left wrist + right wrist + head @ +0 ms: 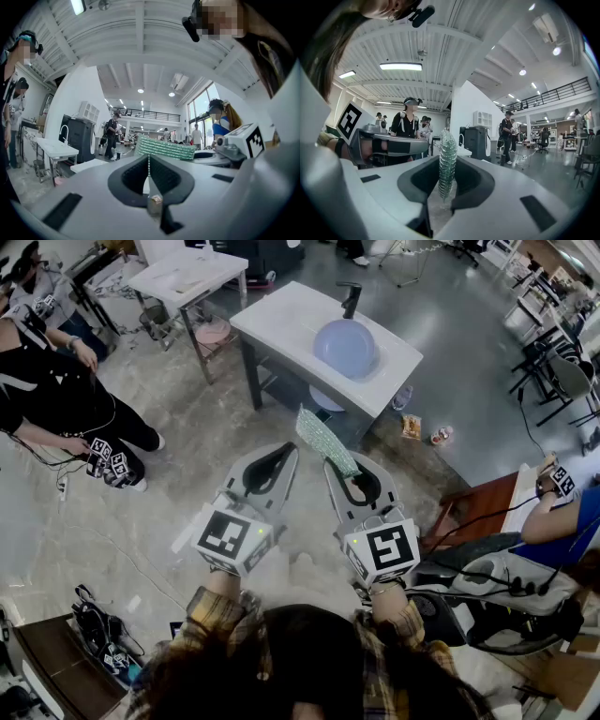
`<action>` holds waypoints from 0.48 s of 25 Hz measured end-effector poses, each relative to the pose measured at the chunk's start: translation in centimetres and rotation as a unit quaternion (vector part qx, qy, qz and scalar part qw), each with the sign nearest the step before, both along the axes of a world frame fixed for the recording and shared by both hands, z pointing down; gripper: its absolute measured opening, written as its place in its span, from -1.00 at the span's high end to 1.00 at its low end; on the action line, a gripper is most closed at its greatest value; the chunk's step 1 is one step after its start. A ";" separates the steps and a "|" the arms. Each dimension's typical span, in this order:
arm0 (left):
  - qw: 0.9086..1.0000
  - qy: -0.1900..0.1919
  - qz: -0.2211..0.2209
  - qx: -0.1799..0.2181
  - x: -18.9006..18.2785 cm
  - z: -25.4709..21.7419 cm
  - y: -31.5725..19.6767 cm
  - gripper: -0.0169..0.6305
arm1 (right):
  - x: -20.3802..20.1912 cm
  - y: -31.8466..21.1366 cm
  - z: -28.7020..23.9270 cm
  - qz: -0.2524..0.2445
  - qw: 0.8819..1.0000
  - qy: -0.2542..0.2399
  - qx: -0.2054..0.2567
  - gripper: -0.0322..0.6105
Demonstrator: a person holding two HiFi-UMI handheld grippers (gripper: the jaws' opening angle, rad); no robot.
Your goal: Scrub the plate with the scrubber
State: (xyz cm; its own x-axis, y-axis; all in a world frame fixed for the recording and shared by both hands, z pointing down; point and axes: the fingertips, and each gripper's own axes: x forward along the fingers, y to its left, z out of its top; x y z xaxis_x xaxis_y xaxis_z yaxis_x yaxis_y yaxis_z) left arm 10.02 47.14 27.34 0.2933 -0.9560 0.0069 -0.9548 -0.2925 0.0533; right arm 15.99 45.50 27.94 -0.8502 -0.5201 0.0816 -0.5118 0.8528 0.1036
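Right claw [349,470]: closed on the scrubber [325,440], a flat green pad gripped on edge. The pad's long axis runs on past the jaw tips, forward and leaning towards the left claw [279,454].

Left claw: jaws together, nothing between them. It is held level just beside the right one.

Plate [345,347]: pale blue and round, on the white worktop [281,320]. It lies well ahead of both claws, almost straight on from the scrubber's free end, with no contact yet. Whether it sits in a basin, cannot tell.

Judgement: the right claw is better lined up, and the coming move is a reach forward.

In the way: only open floor, then the worktop's near edge. A black tap [351,298] stands just beyond the plate and limits the far stroke. Snack packets [412,427] lie on the floor to the right of the path.
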 end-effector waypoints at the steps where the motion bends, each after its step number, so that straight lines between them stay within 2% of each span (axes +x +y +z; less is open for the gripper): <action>1: 1.000 0.000 -0.001 0.000 0.3 -0.1 0.2 0.88 | 0.2 0.2 -0.1 -0.002 1.000 -0.001 -0.001 0.61; 12: 0.999 0.007 -0.031 0.008 0.9 -0.5 1.9 0.88 | 0.8 1.5 -0.3 -0.028 0.999 -0.023 -0.017 0.61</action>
State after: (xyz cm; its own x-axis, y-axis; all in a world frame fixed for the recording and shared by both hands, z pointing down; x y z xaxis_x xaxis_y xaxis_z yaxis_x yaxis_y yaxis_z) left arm 10.91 49.04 26.89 0.2327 -0.9725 -0.0130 -0.9704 -0.2330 0.0627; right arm 16.83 46.96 27.61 -0.8812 -0.4693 0.0579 -0.4668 0.8829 0.0515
